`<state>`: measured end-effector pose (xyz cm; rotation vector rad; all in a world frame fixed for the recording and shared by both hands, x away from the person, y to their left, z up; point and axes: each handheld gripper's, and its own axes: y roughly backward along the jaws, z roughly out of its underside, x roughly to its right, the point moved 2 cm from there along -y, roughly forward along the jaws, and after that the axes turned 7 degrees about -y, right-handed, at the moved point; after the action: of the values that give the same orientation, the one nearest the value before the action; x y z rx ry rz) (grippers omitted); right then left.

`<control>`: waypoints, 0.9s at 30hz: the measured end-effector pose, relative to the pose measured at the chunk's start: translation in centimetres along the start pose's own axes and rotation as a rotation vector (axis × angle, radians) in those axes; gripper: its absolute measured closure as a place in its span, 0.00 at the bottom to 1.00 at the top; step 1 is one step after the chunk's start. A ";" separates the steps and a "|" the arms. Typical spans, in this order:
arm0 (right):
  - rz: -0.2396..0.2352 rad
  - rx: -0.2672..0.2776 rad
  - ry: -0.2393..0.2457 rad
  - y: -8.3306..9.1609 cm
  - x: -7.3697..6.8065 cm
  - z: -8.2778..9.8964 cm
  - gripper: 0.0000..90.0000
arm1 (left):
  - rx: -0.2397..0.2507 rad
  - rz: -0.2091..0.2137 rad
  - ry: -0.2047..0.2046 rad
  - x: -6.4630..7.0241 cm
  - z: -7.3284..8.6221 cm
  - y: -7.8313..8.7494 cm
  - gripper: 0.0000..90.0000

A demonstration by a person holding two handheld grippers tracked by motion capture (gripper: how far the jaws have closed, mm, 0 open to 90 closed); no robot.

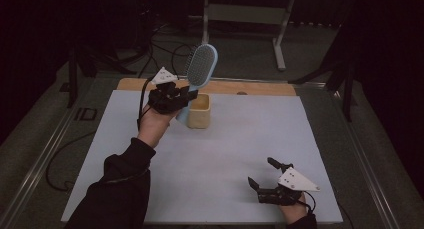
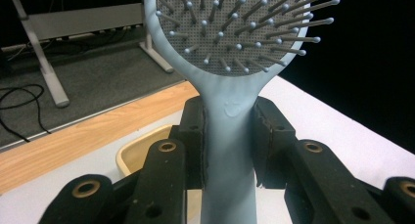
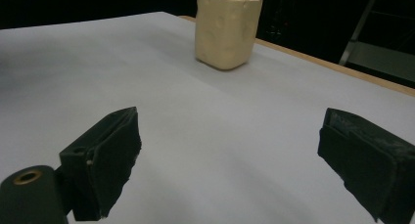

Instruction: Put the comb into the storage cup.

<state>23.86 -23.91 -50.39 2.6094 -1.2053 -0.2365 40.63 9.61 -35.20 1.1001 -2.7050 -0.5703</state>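
A white-covered table (image 1: 225,154) in a dark room, with a hairbrush lifted over a cup.

The left gripper (image 1: 172,96) has its jaws clenched on the handle of the pale blue hairbrush (image 1: 200,64), held upright just beside the cream cup (image 1: 199,110). The right gripper (image 1: 265,176) rests near the table's front edge, jaws spread wide with nothing between them.

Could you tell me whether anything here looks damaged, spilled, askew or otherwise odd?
Nothing stands out. The left gripper holds the pale blue hairbrush by its handle, head up, beside the cream cup, which stands upright on the white table sheet. The right gripper rests open near the front edge. No spills or damage show.
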 end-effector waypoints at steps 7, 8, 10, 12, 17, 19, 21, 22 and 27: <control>0.001 0.004 -0.002 0.0 0.1 0.0 0.09 | 0.019 0.012 0.002 -0.5 -0.5 -1.3 0.78; -0.001 0.006 -0.003 0.0 0.1 0.0 0.09 | 0.020 0.015 0.003 -0.5 -0.5 -1.5 0.78; -0.002 0.007 -0.004 0.0 0.1 0.0 0.09 | 0.027 0.014 0.003 -0.5 -0.7 -1.8 0.78; -0.003 0.009 -0.005 0.0 0.1 0.0 0.09 | 0.038 0.009 -0.001 -0.6 -0.8 -2.1 0.78; -0.009 0.008 -0.007 0.0 0.0 0.0 0.09 | 0.078 0.015 0.007 -1.0 -1.2 -2.8 0.78; -0.010 0.009 -0.007 0.0 0.0 0.0 0.09 | 0.096 0.017 0.006 -1.2 -1.3 -3.1 0.78; -0.009 0.010 -0.012 0.0 0.1 0.0 0.09 | 0.101 0.020 0.002 -1.4 -1.3 -3.5 0.78; -0.010 0.010 -0.014 0.1 0.1 0.0 0.09 | 0.104 0.016 -0.007 -1.5 -1.3 -3.7 0.78; -0.013 0.005 -0.017 0.0 0.1 0.1 0.09 | 0.138 0.013 -0.016 -2.0 -1.3 -4.5 0.78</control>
<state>23.92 -24.04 -50.46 2.6252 -1.1958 -0.2589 45.31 7.69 -35.92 1.1135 -2.7992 -0.3971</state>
